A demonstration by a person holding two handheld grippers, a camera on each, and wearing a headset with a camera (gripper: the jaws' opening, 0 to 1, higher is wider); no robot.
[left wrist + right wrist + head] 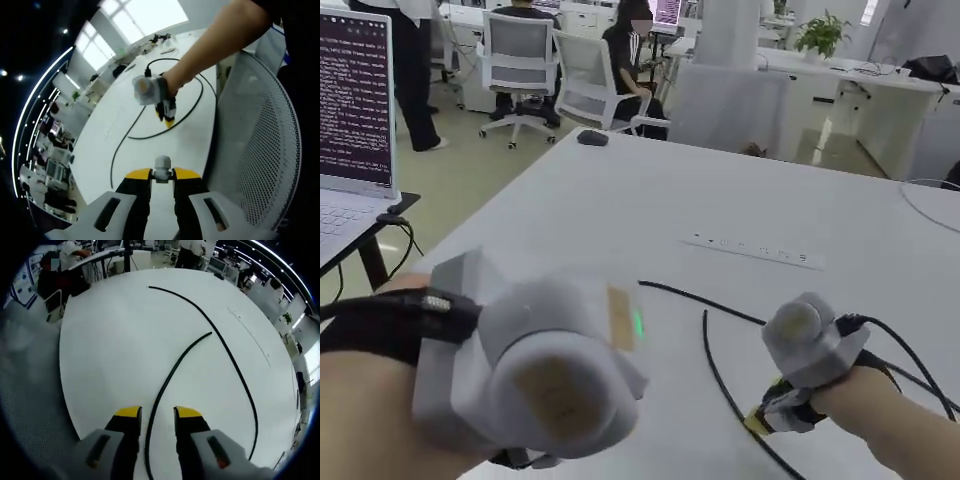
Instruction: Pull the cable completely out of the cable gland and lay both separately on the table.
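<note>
A small grey-white cable gland (162, 167) is pinched between the yellow-tipped jaws of my left gripper (162, 176), held above the white table (150, 100). In the head view the left gripper (545, 370) is a big grey body in the near left, its fingertips hidden. The black cable (172, 372) lies loose on the table, one free end (210, 333) lying bare. Near its other stretch, my right gripper (158, 419) stands open low over the table, the cable running between its jaws without being clamped. The right gripper (760, 418) and the cable (720, 375) show at the near right.
A long white strip (755, 250) lies mid-table and a dark mouse (592, 138) sits at the far edge. A laptop (355, 100) stands on a side stand at left. A white mesh chair back (260, 150) is close beside the table's near edge.
</note>
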